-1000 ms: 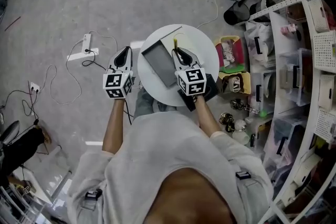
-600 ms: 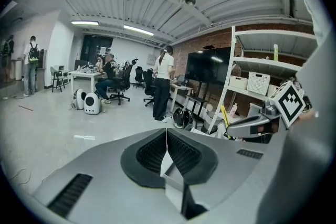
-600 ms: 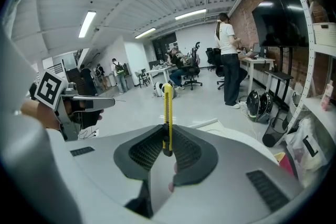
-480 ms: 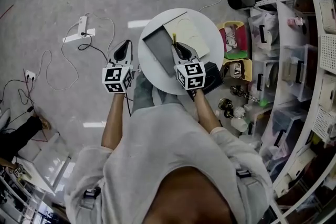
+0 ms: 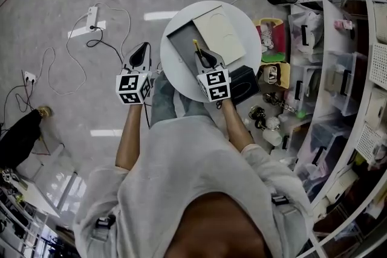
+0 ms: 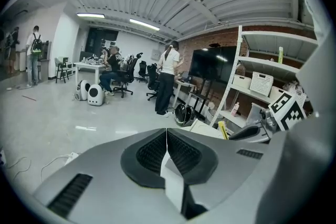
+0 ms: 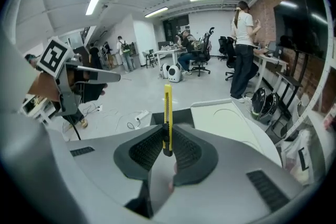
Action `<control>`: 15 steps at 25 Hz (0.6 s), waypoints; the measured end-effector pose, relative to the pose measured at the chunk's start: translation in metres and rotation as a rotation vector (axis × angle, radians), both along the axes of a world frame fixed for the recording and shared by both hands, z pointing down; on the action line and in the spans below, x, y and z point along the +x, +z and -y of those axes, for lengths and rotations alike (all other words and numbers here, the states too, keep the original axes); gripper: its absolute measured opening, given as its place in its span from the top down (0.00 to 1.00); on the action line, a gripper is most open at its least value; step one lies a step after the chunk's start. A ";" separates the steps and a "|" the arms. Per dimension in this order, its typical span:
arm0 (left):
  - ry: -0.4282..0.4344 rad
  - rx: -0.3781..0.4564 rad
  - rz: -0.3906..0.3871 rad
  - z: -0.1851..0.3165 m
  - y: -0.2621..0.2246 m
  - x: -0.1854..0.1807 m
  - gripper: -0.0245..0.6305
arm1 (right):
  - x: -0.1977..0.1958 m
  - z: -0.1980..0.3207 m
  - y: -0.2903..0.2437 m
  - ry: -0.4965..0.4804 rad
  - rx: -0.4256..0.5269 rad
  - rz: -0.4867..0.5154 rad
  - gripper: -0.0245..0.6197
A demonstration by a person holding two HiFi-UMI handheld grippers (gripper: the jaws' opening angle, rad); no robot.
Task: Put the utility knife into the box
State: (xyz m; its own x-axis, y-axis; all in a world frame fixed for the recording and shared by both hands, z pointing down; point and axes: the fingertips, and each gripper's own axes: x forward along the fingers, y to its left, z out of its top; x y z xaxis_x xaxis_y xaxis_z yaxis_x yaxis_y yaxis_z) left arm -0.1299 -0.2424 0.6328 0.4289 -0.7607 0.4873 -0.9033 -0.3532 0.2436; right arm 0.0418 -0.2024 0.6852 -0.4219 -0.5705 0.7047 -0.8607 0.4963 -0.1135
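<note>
– Utility knife [image 5: 195,45]: where does the head view put it?
– In the right gripper [image 5: 202,55], over the round white table [image 5: 181,84]. Its yellow end shows against the grey box [image 5: 179,50], close to the cream panel [image 5: 219,36] lying just beside it.
– And the left gripper [image 5: 142,49]?
– Off the table's left edge, over the floor (cables trail there).
– What does the left gripper view show?
– The left gripper [image 6: 167,141] has its jaws pressed together with nothing between them. To the right, the knife [image 6: 224,130] pokes up past the right gripper [image 6: 252,132].
– And the right gripper view?
– The right gripper [image 7: 168,145] is clenched on the knife [image 7: 167,110], which stands upright between the ribbed pads. The open box [image 7: 181,115] sits behind the knife and the cream panel [image 7: 226,119] to its right. The left gripper [image 7: 100,77] hangs at the left.
</note>
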 end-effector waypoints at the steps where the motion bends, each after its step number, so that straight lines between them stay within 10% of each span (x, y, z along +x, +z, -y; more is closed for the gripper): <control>1: -0.002 0.000 -0.001 0.000 0.000 -0.001 0.93 | -0.003 -0.002 0.003 -0.025 -0.005 -0.022 0.85; 15: -0.030 -0.005 -0.007 -0.008 0.004 -0.017 0.93 | -0.027 -0.004 0.049 -0.126 -0.106 -0.104 0.85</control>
State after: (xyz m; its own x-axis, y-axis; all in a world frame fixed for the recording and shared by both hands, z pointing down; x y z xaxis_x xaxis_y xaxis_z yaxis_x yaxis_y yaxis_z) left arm -0.1473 -0.2347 0.6369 0.4093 -0.7707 0.4884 -0.9117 -0.3247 0.2515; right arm 0.0145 -0.1984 0.7340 -0.4071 -0.4377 0.8017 -0.8023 0.5909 -0.0848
